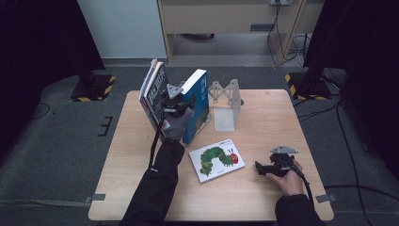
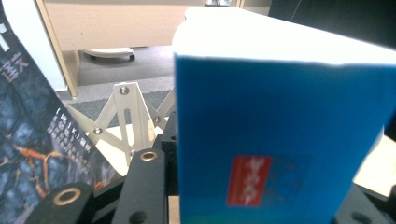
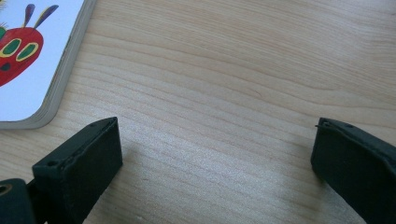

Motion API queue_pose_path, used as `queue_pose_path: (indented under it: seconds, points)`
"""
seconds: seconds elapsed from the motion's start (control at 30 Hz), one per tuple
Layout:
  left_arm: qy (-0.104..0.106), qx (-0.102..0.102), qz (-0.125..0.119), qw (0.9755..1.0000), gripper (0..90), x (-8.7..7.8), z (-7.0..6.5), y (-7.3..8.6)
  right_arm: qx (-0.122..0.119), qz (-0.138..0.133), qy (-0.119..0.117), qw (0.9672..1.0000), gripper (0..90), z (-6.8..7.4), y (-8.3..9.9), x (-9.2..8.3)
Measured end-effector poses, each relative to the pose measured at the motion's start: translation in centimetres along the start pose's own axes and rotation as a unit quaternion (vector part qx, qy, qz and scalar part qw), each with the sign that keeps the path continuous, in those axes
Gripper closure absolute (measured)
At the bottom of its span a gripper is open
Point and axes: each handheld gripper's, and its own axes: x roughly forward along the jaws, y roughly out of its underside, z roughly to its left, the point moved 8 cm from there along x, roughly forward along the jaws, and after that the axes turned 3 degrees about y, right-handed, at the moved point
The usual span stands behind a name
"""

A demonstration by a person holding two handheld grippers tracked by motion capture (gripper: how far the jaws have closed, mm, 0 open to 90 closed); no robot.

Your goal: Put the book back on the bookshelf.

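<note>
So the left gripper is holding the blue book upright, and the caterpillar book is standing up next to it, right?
Not quite. The left gripper does hold the blue book upright, but the caterpillar book lies flat on the table, as the high view shows.

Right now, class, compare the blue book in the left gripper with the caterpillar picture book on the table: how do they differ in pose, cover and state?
The blue book stands on edge, tilted; the caterpillar book lies flat. The blue book is clamped in the left gripper; the caterpillar book lies free, with the open right gripper beside it. The blue book's cover is plain blue with a red label; the caterpillar book's is white with a green caterpillar. Both rest on the wooden table.
</note>
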Motion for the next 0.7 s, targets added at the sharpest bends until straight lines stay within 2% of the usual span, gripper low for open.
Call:
queue_pose_path:
  seconds: [0.3,0.43,0.7]
  points:
    - [-0.005,0.001,0.002,1.0,59.9,-1.1,-0.1,1.2,0.0,0.0,0.0,1.0,2.3,0.0,0.0,0.0]
    - [-0.001,0.007,0.004,1.0,59.7,-1.4,-0.9,1.4,0.0,-0.001,0.001,1.0,2.3,0.0,0.0,0.0]
    - [-0.005,0.0,-0.002,1.0,59.2,-1.7,-1.8,1.6,0.0,-0.001,0.001,1.0,2.3,0.0,0.0,0.0]
